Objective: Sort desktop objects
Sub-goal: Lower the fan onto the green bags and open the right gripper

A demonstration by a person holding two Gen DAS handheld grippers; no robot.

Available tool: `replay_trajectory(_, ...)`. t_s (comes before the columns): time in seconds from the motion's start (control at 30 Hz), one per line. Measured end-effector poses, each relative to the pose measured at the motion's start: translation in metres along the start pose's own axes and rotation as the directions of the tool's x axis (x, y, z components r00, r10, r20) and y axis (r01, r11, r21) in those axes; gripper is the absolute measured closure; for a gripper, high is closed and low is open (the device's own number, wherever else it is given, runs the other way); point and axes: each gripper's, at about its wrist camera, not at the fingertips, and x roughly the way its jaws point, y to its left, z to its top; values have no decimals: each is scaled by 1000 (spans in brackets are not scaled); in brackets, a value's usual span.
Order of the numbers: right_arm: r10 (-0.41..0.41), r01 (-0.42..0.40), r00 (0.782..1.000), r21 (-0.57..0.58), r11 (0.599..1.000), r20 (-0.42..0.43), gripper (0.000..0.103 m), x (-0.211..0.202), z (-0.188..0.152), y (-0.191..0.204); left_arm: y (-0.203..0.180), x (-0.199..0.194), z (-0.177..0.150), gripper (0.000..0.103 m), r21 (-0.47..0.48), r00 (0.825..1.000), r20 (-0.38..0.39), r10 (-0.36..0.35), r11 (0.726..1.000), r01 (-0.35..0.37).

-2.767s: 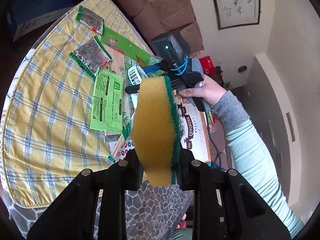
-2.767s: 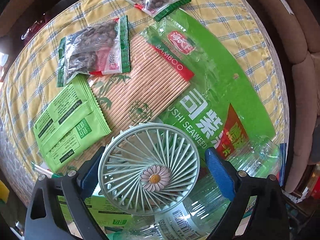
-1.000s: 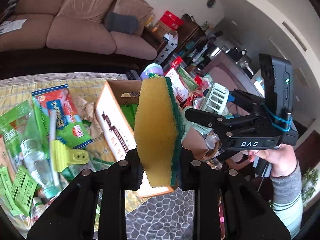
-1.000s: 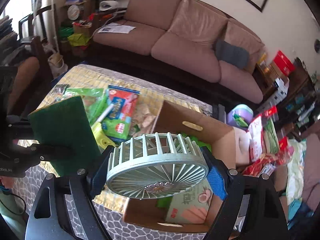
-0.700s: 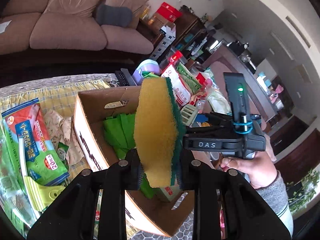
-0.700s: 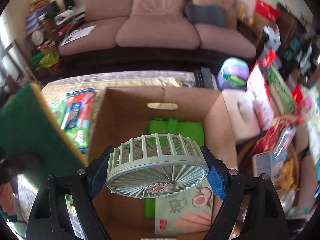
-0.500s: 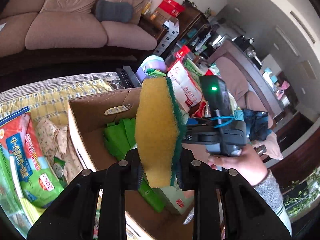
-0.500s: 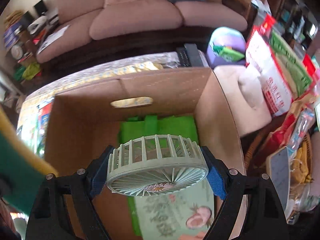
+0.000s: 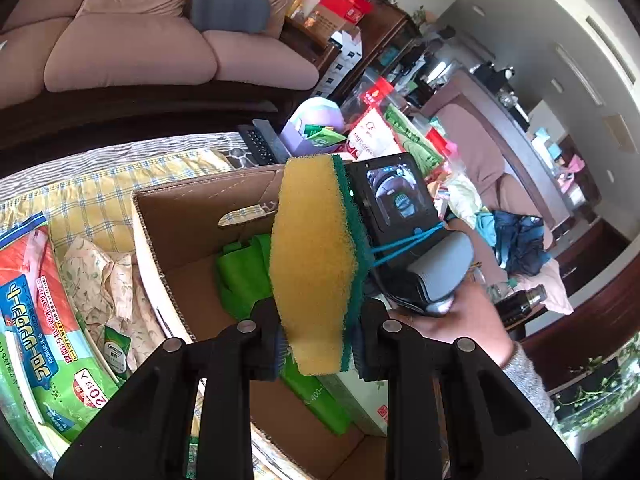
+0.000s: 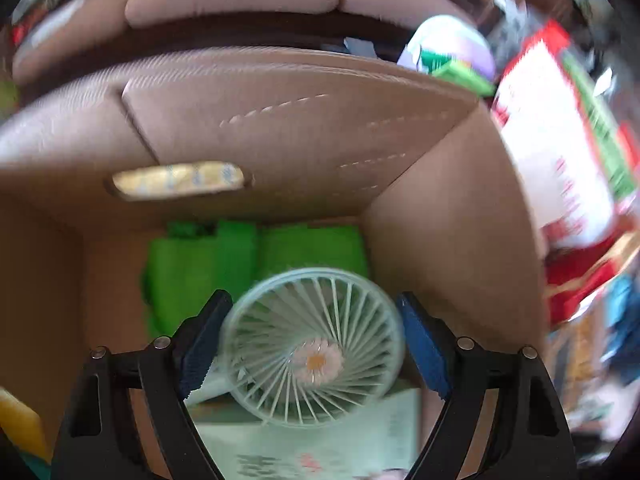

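Left wrist view: the left gripper (image 9: 320, 344) is clamped narrowly on an upright yellow-and-green sponge (image 9: 316, 256), held above the open cardboard box (image 9: 160, 232) on the checked tablecloth (image 9: 96, 200). In the right wrist view the right gripper (image 10: 314, 344) stands wide, its blue pads at both sides of the pale green mini fan (image 10: 314, 346), low inside the box over a green bag (image 10: 224, 256); blur hides whether the pads press it.

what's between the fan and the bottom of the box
In the right wrist view, a folded green bag and a pale printed carton lie on the box floor beneath the fan, which the right gripper holds.
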Motion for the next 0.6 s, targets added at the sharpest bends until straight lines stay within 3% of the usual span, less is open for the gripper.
replay_trajectory(0.1, -119, 120, 993, -74, 990, 19, 16, -14, -7, -1, 4, 1, 0, 80, -19, 1000, 0, -2, 1000, 2)
replay_trajectory(0.2, -66, 67, 997, -48, 997, 33, 16, -32, -15, -15, 4, 5, 1, 79, -21, 1000, -8, 6, 1000, -7)
replay_trajectory(0.33, 14, -13, 991, -14, 1000, 130, 16, -76, -34, -40, -5, 23, 8, 79, -32, 999, -50, 19, 999, -20)
replay_trajectory(0.47, 84, -84, 976, -6, 996, 200, 15, -108, -50, -61, -24, 58, 19, 79, 9, 987, -113, 119, 993, -119)
replay_trajectory(0.53, 98, -99, 972, -8, 995, 214, 15, -117, -50, -68, -25, 79, 22, 79, -39, 977, -150, 153, 986, -161)
replay_trajectory(0.6, 113, -116, 967, 0, 993, 228, 15, -119, -51, -80, -19, 97, 23, 80, -152, 974, -176, 142, 974, -170)
